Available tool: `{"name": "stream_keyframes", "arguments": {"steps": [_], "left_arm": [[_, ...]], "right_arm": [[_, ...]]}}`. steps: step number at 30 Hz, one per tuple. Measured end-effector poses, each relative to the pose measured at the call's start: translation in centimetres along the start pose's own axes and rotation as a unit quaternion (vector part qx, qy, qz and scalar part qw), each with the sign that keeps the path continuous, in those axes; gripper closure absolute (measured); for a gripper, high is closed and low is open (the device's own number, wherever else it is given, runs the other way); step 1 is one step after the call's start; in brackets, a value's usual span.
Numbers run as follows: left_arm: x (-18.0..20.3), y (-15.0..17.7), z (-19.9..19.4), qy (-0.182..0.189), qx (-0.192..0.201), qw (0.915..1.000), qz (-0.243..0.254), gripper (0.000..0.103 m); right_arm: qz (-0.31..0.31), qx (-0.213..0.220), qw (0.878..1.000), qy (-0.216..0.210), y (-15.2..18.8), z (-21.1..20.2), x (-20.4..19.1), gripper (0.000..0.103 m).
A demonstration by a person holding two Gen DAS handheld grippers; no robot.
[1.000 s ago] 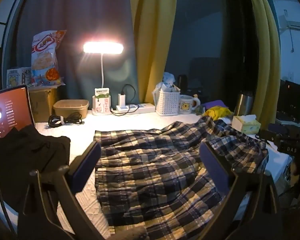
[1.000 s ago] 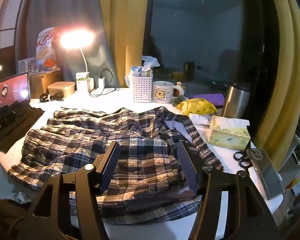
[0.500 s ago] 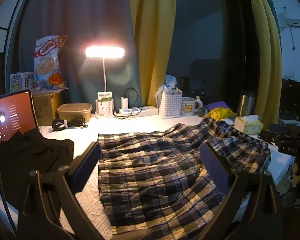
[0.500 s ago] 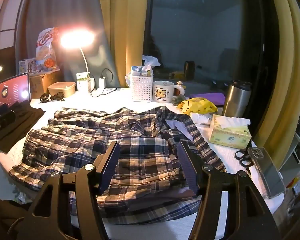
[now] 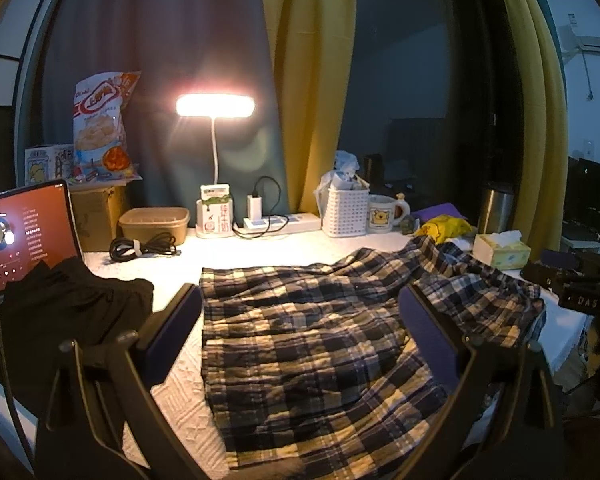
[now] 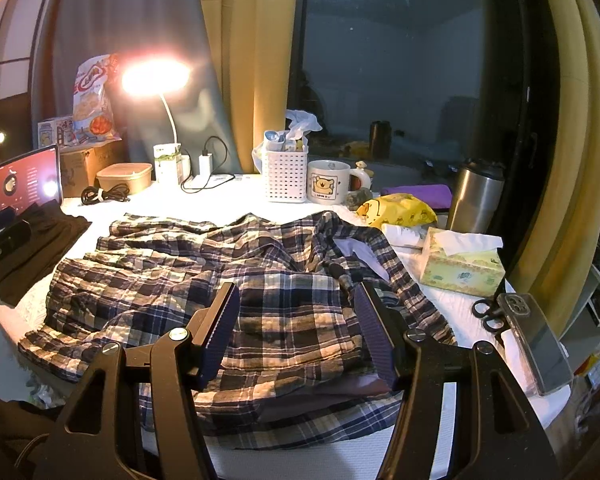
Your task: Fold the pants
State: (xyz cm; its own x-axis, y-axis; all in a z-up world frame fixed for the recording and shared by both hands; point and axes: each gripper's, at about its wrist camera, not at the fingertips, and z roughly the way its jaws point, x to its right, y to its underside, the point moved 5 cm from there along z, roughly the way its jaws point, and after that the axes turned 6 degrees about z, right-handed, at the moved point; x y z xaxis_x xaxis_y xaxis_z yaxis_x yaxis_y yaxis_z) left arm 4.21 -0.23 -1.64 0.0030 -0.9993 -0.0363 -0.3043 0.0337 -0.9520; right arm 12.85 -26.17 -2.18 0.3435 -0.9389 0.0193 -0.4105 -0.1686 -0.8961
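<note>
L gripper (image 5: 300, 332) wide open, nothing held, hovers over hem end of pants (image 5: 320, 340). R gripper (image 6: 296, 332) also wide open, empty, above waistband end (image 6: 300, 392), near table's front edge. Pants = plaid, spread flat-ish across white table (image 5: 292, 248), legs w/ hems toward black cloth (image 5: 60, 312), waist toward tissue box (image 6: 462, 268) side. Wrinkled, waist bunched, lining showing.

Step, my read: pre-grasp for first fold. To do well: each gripper drops onto its own end, pinches all layers at the edge, not just top one; lift both together and level, keep fabric taut btwn them so no sag or twist; lay edge on edge. R side should mind phone (image 6: 536, 344) and scissors (image 6: 486, 312) lying near the waist.

Pose: both grippers above fabric, angled fwd and down, fingers side by side level. Not touching cloth as far as I can tell.
</note>
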Motion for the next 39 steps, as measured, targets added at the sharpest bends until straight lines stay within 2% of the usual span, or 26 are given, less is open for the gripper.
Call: {"name": "stream_keyframes", "arguments": {"steps": [39], "left_arm": [[-0.32, -0.17, -0.28, -0.009, 0.002, 0.9999, 0.007, 0.004]], "right_arm": [[0.001, -0.002, 1.0, -0.001, 0.11, 0.16, -0.27, 0.04]]}}
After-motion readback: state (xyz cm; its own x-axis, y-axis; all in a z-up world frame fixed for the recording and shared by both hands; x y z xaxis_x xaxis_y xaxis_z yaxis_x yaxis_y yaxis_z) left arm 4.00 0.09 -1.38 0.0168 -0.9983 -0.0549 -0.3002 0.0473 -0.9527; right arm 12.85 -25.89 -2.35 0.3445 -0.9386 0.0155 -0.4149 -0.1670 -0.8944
